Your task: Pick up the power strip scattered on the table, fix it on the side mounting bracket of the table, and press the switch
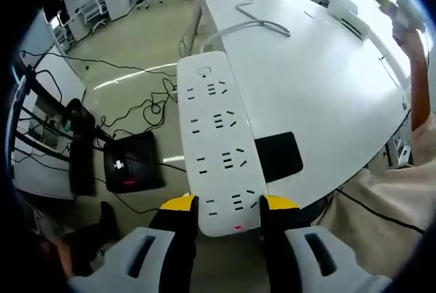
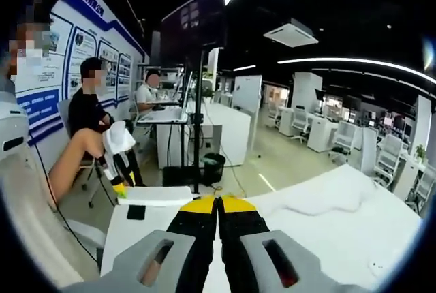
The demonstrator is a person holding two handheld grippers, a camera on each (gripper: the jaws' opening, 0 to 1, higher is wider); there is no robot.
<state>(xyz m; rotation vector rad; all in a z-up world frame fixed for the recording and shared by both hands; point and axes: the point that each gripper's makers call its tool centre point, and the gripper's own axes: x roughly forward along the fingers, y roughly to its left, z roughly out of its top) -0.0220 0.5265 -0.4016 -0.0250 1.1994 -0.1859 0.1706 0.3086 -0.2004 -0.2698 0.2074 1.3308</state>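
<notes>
One power strip [image 1: 219, 140] sits clamped in left gripper [image 1: 228, 206]; right gripper [image 2: 219, 202] closed, empty.

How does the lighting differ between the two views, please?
Left gripper view: bright and even, the strip and table near-white, glare streaks on the floor. Right gripper view: dark ceiling with glowing light bars; edges bend from fisheye distortion.

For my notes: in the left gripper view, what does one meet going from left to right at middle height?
Black box on the floor → white power strip, held by the left gripper → black pad on the white table → person's arm.
</notes>
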